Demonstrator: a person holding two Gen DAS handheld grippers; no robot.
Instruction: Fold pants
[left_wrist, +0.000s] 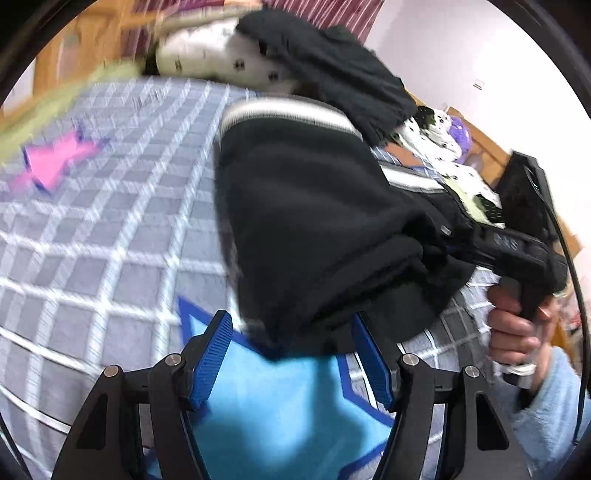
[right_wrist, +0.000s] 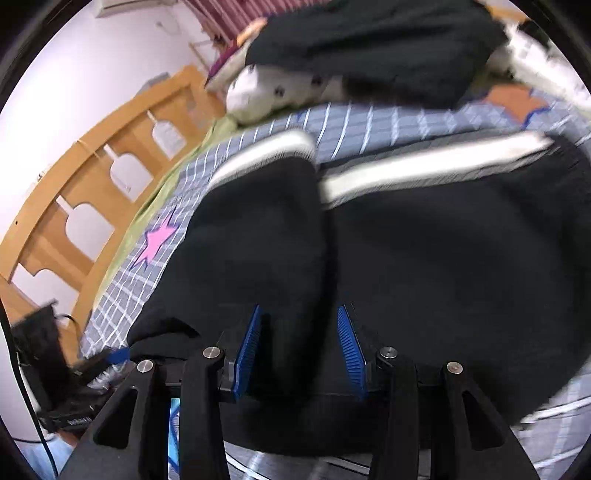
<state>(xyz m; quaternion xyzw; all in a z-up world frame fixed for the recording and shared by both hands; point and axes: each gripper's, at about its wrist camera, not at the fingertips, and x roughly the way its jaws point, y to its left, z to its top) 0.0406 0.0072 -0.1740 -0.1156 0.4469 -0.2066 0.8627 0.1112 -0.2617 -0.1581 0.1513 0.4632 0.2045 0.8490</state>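
The black pants (left_wrist: 314, 221) with a grey-and-white striped waistband (left_wrist: 288, 114) lie bunched on the checked grey bedsheet (left_wrist: 92, 206); the left gripper (left_wrist: 291, 365) stands wide open, its 2 blue pads (left_wrist: 212, 360) apart over a blue star print (left_wrist: 266, 417), the cloth's edge just ahead of them, nothing gripped; the right gripper (right_wrist: 301, 354) is also spread, dark fabric lying between its pads, not pinched; a wooden bed rail (right_wrist: 74, 184) runs at the left.
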